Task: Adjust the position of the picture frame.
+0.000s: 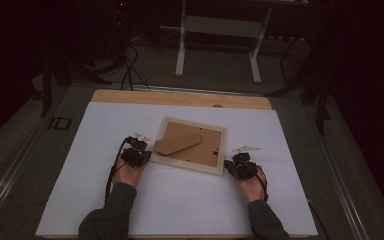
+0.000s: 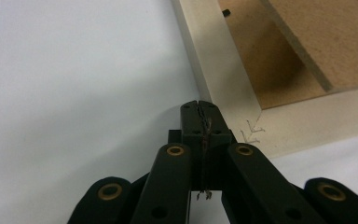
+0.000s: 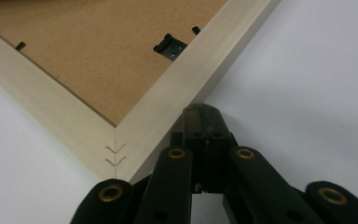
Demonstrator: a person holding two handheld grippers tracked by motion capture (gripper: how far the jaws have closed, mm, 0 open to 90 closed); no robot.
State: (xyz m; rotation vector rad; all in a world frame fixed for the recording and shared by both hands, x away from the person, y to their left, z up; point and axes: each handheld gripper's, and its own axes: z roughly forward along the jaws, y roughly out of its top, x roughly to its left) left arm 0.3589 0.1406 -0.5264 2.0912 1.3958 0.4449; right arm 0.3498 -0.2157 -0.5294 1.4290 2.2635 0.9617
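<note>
Lay face down mid-table on the white sheet: picture frame, brown backing up. Flanked at its near corners by left gripper and right gripper, jaws pressed together, pinching nothing. Best nudged evenly from both sides, tips low against the rim.

A white sheet is covering most of the desk, reaching its near edge and both side edges. A strip of bare wooden desk is showing along the far edge. Beyond the far edge, a white-legged table frame is standing on the grey floor. Black cables are lying on the floor near the desk's far left corner.
</note>
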